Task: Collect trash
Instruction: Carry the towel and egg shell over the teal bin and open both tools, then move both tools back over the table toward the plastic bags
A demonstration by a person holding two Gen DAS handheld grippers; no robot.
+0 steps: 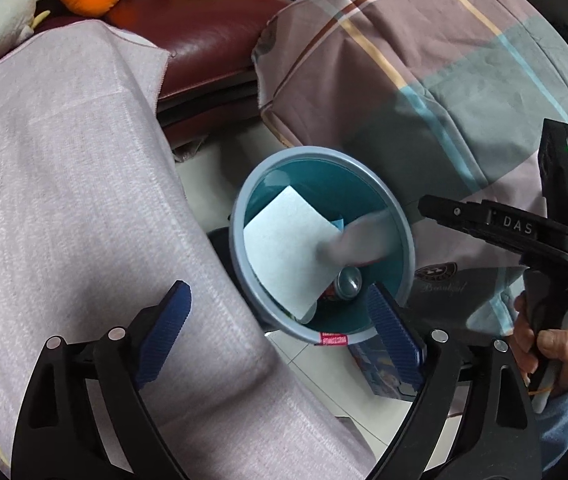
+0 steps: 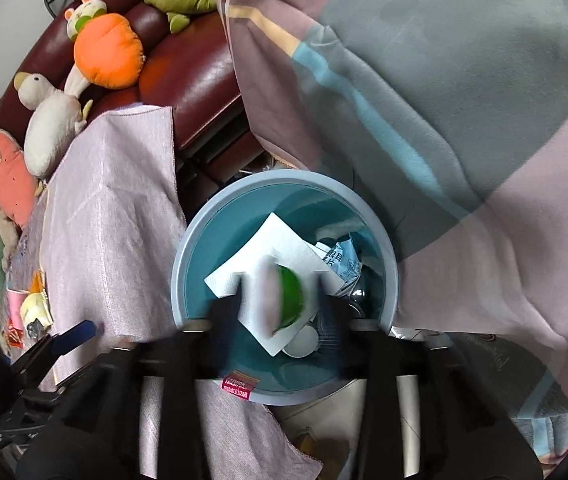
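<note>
Green-and-white blurred scrap (image 2: 284,300) between parted right gripper (image 2: 279,300) fingers, over teal bin (image 2: 187,248).

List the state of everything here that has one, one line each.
Trash bin: upright, no lid, partly filled.
White paper sheet: lying in the bin.
Green-and-white item: blurred, between the right tool's fingers over the bin.
Left tool: open, empty.
Right tool: open.

Bin (image 2: 187,248) is standing on floor between draped cloth (image 2: 115,208) at left and quilt (image 2: 464,140) at right; paper sheet (image 2: 284,248) is lying inside.
</note>
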